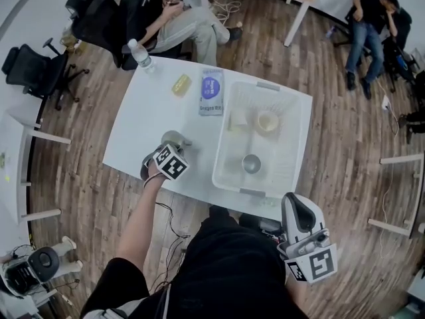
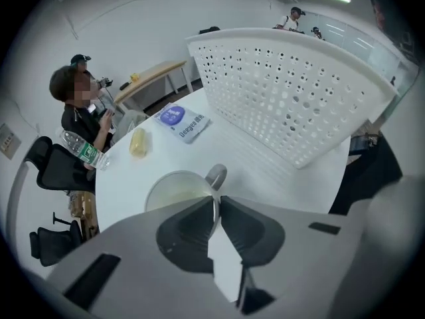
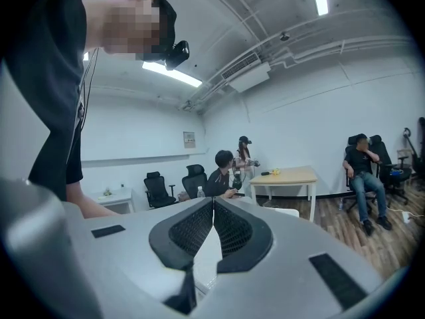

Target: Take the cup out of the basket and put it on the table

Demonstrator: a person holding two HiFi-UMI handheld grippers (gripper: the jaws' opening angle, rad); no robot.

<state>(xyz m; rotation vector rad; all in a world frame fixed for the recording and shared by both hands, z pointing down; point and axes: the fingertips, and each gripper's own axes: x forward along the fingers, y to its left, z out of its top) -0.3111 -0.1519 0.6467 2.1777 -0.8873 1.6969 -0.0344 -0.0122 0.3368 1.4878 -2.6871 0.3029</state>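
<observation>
**While the left gripper (image 2: 218, 201) pinches the cup (image 2: 174, 188), the right gripper (image 3: 213, 205) hangs shut and empty**

Since it hangs closest, low beside the person's body and off the near edge of the table (image 1: 143, 115), the right gripper comes first; its jaws are pressed together with nothing between them, and it points out across the room. Further out, the left gripper tips steeply down over the table's near side; its jaws are nearly together, clamped on the cup's thin rim just beside the handle (image 2: 216, 175); one pad is inside the cup, the other outside. The cup is upright, out of the basket (image 2: 285, 92) and just left of it, low at the tabletop; whether its base touches the top cannot be told. The basket, white and perforated, stands on the table's right half; a metal cup (image 1: 251, 163) sits nearer in it and two pale cups (image 1: 267, 121) farther back. Beyond the cup lie a blue-and-white packet (image 1: 212, 93) beside the basket's far corner and a yellow thing (image 1: 180, 85) to its left; a bottle (image 1: 141, 55) stands at the far left corner. Past the table a seated person (image 1: 169, 18) is in a chair.
</observation>
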